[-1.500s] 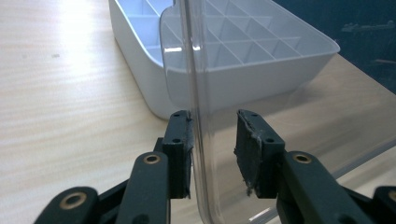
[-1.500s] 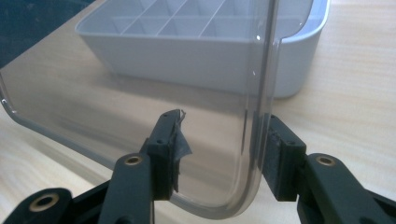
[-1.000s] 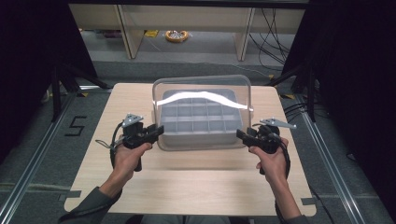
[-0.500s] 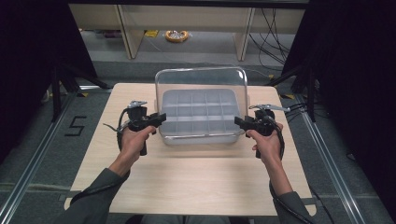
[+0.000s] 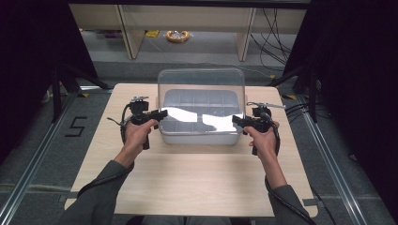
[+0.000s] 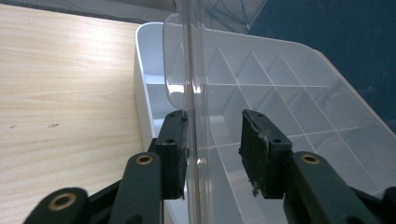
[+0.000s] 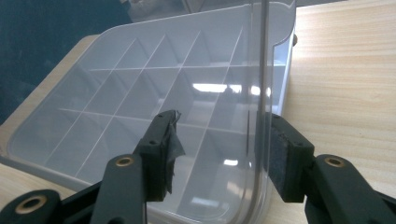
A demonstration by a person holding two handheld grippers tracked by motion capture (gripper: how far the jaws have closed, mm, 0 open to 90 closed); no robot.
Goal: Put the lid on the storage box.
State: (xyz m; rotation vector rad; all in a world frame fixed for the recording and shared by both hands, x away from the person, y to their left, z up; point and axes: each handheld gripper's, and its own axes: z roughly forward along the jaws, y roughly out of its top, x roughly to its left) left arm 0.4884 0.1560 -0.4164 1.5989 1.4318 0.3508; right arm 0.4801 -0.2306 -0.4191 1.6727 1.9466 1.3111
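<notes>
**Clear lid stands raised between both pairs of fingers**

The person holds the left gripper point(image 5: 157, 115) at one short side of the white compartment box point(image 5: 197, 136) and the right gripper point(image 5: 238, 121) at the opposite short side. The box stands in the middle of the wooden tabletop point(image 5: 187, 183), directly between the two grippers.

The transparent lid point(image 5: 202, 91) of the box is lifted and stands almost upright above the box. In the left gripper view, the edge of the lid point(image 6: 194, 93) passes between the two fingers point(image 6: 173, 154). One finger lies against the lid, while the other finger stands clearly away from it, so the left fingers are partly open and do not clamp the lid. Their jaws have just been opening.

In the right gripper view, the lid edge point(image 7: 262, 70) also runs between the fingers point(image 7: 161, 154). It is just beside the finger on the tabletop side, and the other finger is well apart, over the divided compartments point(image 7: 140, 88). The right fingers are also partly open and press nothing.
</notes>
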